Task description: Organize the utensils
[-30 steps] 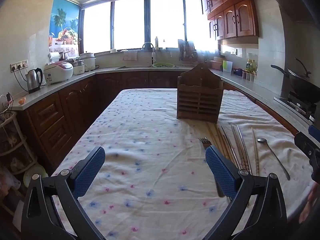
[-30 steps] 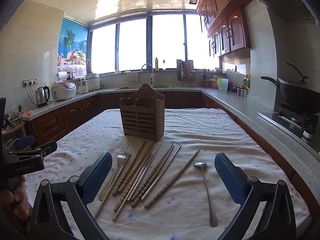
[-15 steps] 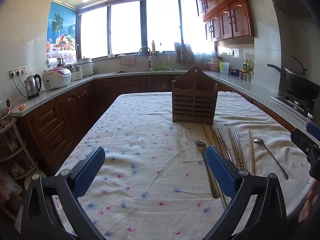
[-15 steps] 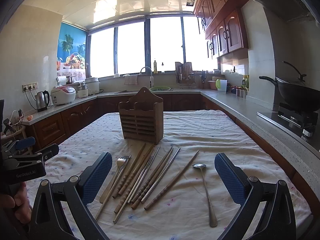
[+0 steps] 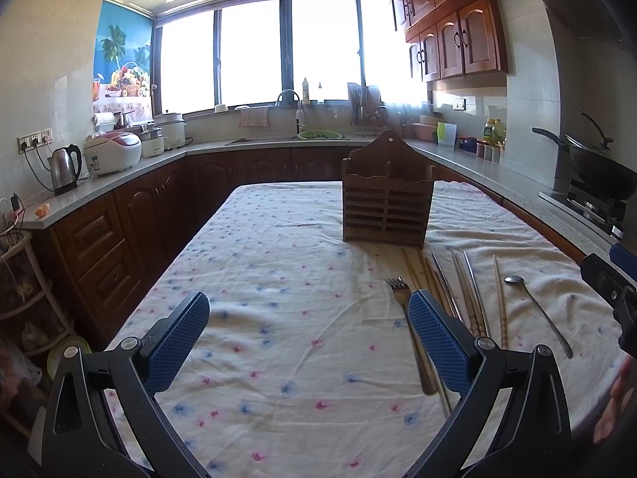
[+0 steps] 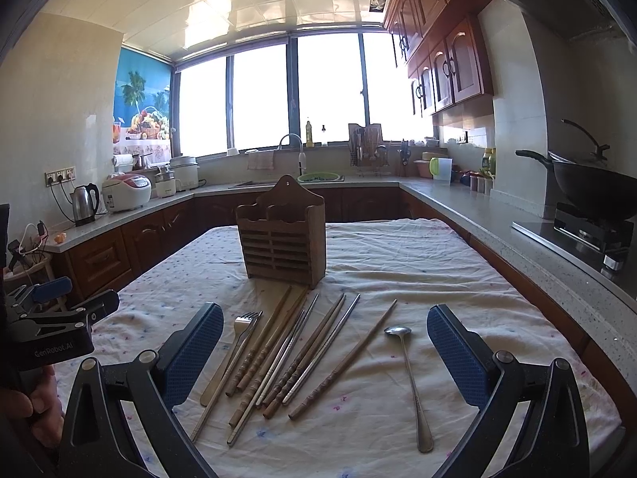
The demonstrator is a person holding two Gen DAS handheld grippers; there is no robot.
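A wooden utensil holder [image 6: 282, 235] stands upright mid-table, also in the left wrist view [image 5: 387, 203]. In front of it lie a fork [image 6: 235, 344], several wooden and metal chopsticks [image 6: 290, 352] and a metal spoon [image 6: 410, 374] on the flowered cloth. My right gripper [image 6: 324, 352] is open and empty, raised above the chopsticks. My left gripper [image 5: 308, 336] is open and empty, over bare cloth left of the fork [image 5: 406, 318]; the chopsticks [image 5: 462, 290] and spoon [image 5: 533, 306] lie to its right.
The table with its cloth [image 5: 278, 279] fills the middle of a U-shaped kitchen. A counter with a kettle [image 5: 63, 167] and rice cooker [image 5: 113, 153] runs along the left. A wok [image 6: 589, 187] sits on a stove at the right.
Both grippers have tilted up and drawn back slightly, so the table and holder sit lower in both views. The utensils have not moved.
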